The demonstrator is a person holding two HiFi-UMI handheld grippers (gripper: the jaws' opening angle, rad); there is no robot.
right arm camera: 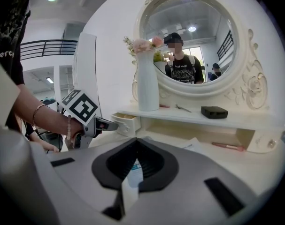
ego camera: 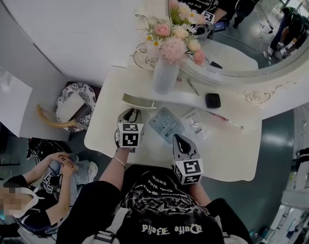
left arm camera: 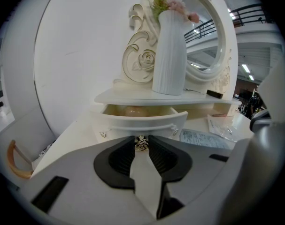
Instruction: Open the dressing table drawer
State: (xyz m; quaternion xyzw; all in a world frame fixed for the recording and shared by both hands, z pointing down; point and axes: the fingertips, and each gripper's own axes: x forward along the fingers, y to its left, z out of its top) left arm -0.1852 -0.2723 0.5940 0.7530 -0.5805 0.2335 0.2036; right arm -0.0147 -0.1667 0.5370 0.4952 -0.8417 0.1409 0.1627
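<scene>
— Left gripper (left arm camera: 141, 146) of mine is pinched onto the small metal knob (left arm camera: 141, 141) of the drawer (left arm camera: 142, 119), jaws nearly together with only that knob between them.

— Why the knob?

— It's the one part that sticks out far enough to pull on. The drawer sits under the low shelf (left arm camera: 133, 98), at 12 o'clock from that gripper. It's already partway out, with its pale inside showing.

— And your other one?

— My right gripper (right arm camera: 136, 144) hangs at about 4 o'clock from the left one, above the bench (ego camera: 230, 151), jaws together on nothing. I'd say it's held there to stay out of the drawer's path.

— Anything to mind?

— The vase (left arm camera: 169, 55) stands on the shelf at 1 o'clock from the drawer, so I reckon a straight, level pull is safest.
</scene>
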